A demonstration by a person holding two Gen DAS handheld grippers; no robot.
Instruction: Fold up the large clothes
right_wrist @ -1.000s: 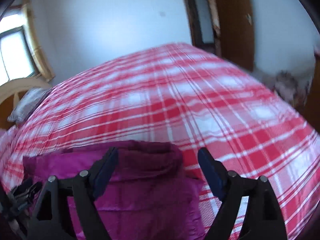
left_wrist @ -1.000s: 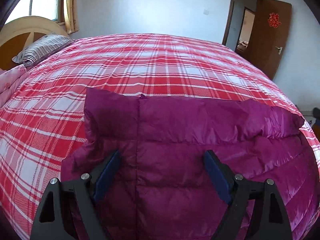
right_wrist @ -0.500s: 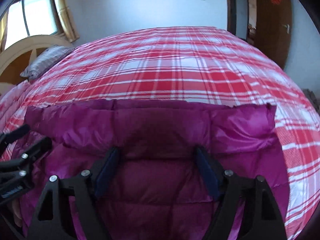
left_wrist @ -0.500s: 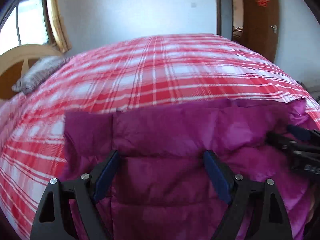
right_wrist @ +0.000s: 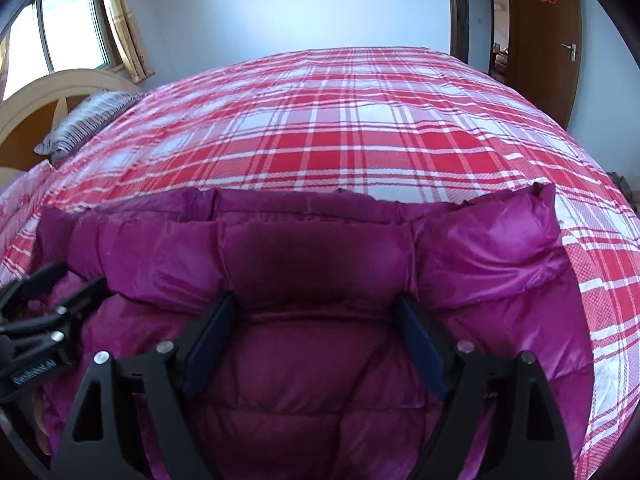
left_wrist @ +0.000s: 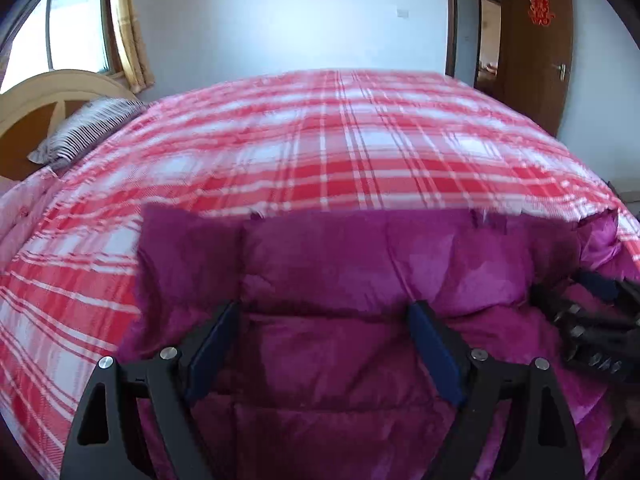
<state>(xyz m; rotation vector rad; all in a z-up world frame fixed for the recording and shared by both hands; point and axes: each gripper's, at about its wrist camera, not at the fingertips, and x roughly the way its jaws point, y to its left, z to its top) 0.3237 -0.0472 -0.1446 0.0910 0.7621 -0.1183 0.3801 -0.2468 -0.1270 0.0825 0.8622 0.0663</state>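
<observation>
A magenta quilted puffer jacket [left_wrist: 360,272] lies folded on the near part of the bed; it also fills the lower half of the right wrist view [right_wrist: 320,264]. My left gripper [left_wrist: 324,320] is open, its blue-padded fingers spread just over the jacket's left half. My right gripper [right_wrist: 316,316] is open over the jacket's right half, with nothing between its fingers. Each gripper shows in the other's view: the right one at the right edge [left_wrist: 592,320], the left one at the left edge [right_wrist: 44,320].
The bed has a red and white plaid cover [left_wrist: 340,152] stretching far beyond the jacket. A striped pillow [left_wrist: 84,128] lies by the wooden headboard [left_wrist: 44,96] at the far left. A window is at the upper left, a brown door [left_wrist: 536,48] at the far right.
Both grippers have come in over the jacket and turned to face the bed squarely. The right gripper moved left from the jacket's right end onto its body. Both stayed open.
</observation>
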